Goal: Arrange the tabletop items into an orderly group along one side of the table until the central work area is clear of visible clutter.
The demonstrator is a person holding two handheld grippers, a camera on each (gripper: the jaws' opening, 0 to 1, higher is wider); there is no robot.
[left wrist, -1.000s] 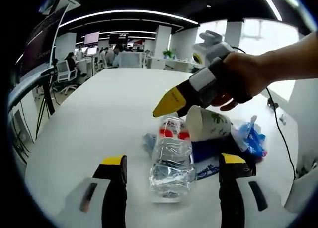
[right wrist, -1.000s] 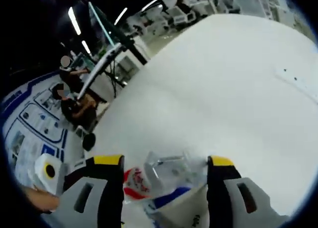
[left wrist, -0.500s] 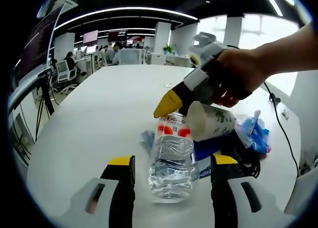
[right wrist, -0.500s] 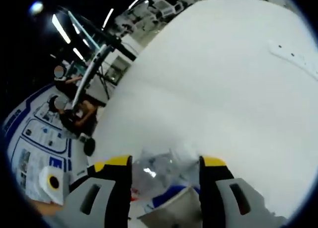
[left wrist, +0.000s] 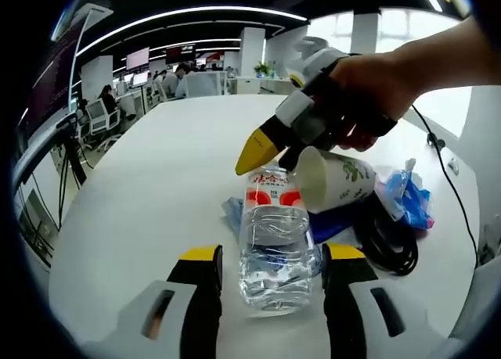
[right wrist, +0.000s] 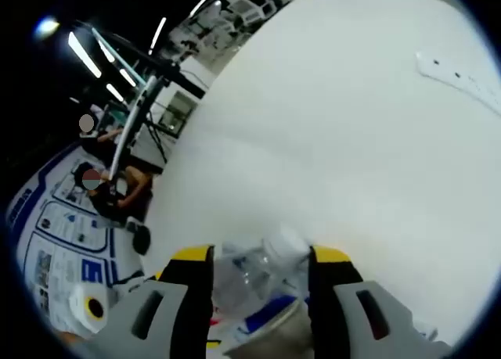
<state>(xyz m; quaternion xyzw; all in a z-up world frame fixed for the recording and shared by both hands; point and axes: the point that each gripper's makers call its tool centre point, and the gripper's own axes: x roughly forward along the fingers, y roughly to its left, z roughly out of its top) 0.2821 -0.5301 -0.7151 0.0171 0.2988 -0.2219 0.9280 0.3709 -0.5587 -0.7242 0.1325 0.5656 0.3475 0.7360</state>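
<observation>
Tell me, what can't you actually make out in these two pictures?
- Left gripper view: the flat blue packet lies mostly under the clear plastic water bottle and the white paper cup, so its print is unreadable.
- Same view: whether the left claw presses the bottle.
- Right gripper view: the cup's rim is cut off by the bottom edge and blurred.

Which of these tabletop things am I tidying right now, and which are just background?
In hand: water bottle, paper cup, blue plastic bag, black cable coil, left gripper, right gripper.
Background: office chairs, ceiling lights.
</observation>
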